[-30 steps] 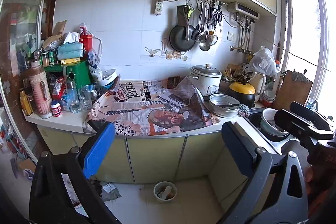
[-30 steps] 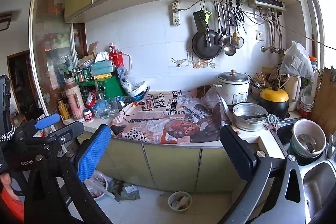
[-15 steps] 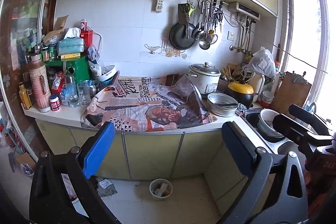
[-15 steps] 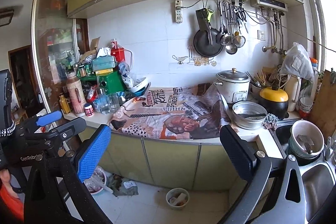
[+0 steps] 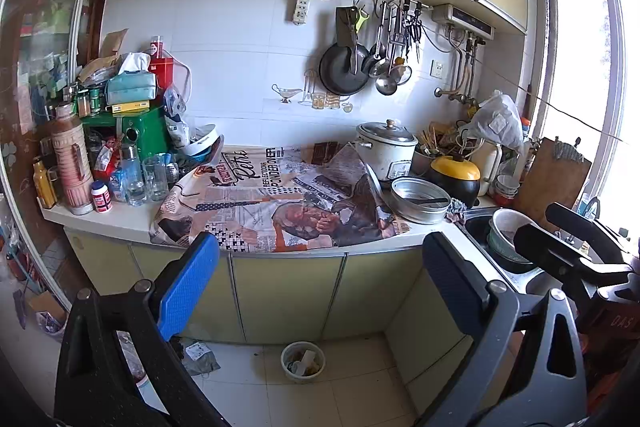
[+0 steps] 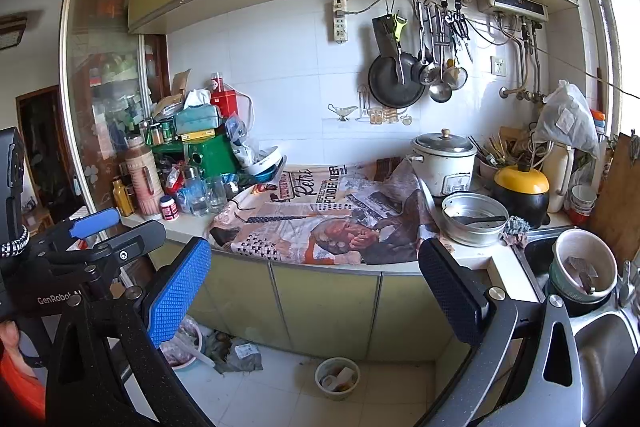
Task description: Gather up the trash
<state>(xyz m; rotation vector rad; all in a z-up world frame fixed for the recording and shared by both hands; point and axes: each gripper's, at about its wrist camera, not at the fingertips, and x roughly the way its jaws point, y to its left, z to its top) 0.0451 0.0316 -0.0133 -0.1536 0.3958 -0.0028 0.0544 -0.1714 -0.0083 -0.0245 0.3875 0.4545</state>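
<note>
A printed newspaper sheet (image 5: 280,203) lies spread over the kitchen counter; it also shows in the right wrist view (image 6: 324,223). A small white bin with scraps (image 5: 303,361) stands on the floor below; it also shows in the right wrist view (image 6: 337,377). Crumpled wrappers (image 6: 240,349) lie on the floor to its left. My left gripper (image 5: 320,291) is open and empty, held well back from the counter. My right gripper (image 6: 316,291) is open and empty, beside the left one (image 6: 100,231).
Bottles, jars and a green box (image 5: 140,135) crowd the counter's left end. A rice cooker (image 5: 386,151), metal pan (image 5: 420,199) and yellow-lidded pot (image 5: 456,175) stand at the right. A sink with bowls (image 6: 580,271) is far right. Pans hang on the wall.
Both grippers have drawn back and risen a little; the counter looks slightly farther and lower in view. Both stay open and empty.
</note>
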